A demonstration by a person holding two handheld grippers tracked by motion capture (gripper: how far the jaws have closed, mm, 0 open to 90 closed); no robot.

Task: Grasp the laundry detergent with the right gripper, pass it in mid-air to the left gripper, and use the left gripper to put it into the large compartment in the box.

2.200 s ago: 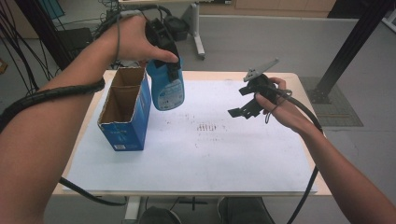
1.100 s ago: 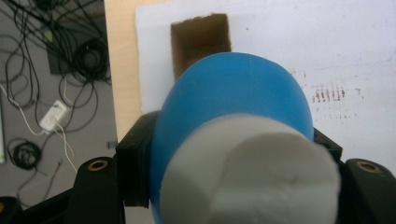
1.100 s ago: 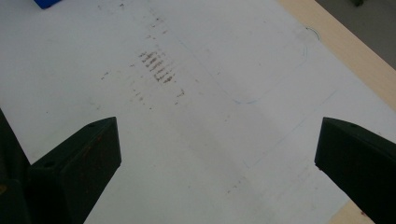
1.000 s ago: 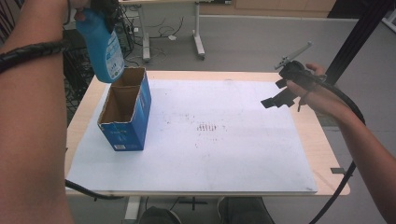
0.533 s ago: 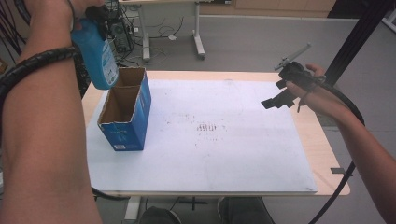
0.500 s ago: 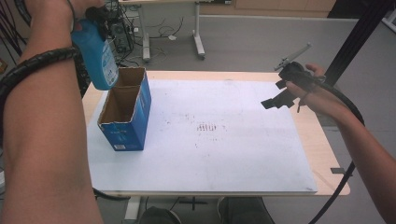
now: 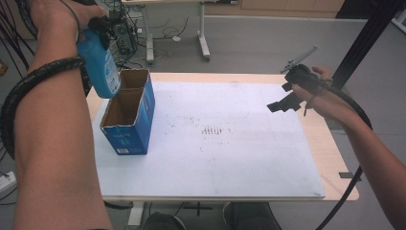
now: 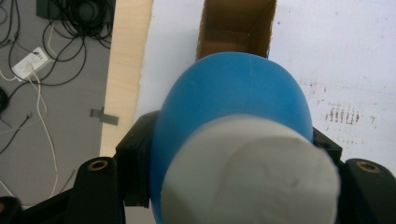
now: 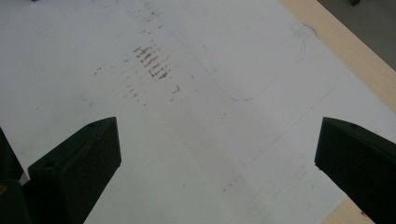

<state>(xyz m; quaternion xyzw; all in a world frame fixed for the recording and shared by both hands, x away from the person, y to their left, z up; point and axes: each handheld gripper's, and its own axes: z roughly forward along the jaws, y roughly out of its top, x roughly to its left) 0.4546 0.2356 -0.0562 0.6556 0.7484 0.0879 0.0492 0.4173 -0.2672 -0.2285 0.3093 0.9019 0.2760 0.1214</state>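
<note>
My left gripper is shut on a blue bottle with a white cap, held upright in the air just above the open top of a blue cardboard box at the table's left. In the left gripper view the bottle hides most of the box opening below it. My right gripper hovers over the table's right side, open, with nothing between its black jaws; below it lies the white sheet.
A white sheet with faint brown marks covers the wooden table. Cables and a power strip lie on the floor to the left. Desk legs stand beyond the far edge.
The left hand has brought the bottle down and slightly right, closer to the box's open top. The right gripper has stayed in place.
</note>
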